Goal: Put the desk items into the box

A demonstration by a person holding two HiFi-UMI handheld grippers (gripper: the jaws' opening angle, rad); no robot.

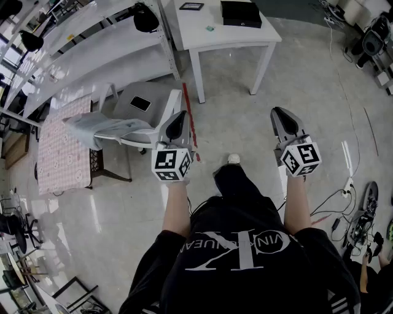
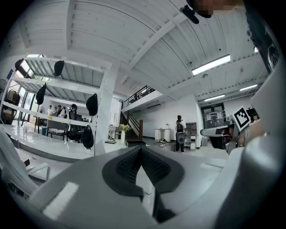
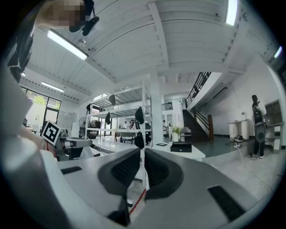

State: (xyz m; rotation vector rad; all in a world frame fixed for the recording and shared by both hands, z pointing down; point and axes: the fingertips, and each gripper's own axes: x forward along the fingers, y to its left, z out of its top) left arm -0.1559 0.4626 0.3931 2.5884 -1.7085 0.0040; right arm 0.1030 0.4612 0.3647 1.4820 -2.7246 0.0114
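Observation:
I stand on a pale floor, a few steps from a white table (image 1: 202, 32). On it lie a black box (image 1: 241, 13), a flat dark-framed item (image 1: 191, 6) and a small green thing (image 1: 209, 28). My left gripper (image 1: 177, 126) and right gripper (image 1: 285, 120) are held out at waist height, pointing toward the table, well short of it. Both are shut with nothing between the pads. In the left gripper view the gripper (image 2: 142, 154) faces an open hall. From the right gripper (image 3: 143, 157), its view shows the black box (image 3: 180, 146) on the table ahead.
A white chair (image 1: 161, 122) draped with pale sheets stands just left of my left gripper, a dark phone-like slab (image 1: 140, 103) on its grey seat. A pink checked table (image 1: 61, 147), long shelving (image 1: 92, 43), a red floor line (image 1: 188, 113) and cables (image 1: 353, 184) surround me. A person (image 2: 179, 133) stands far off.

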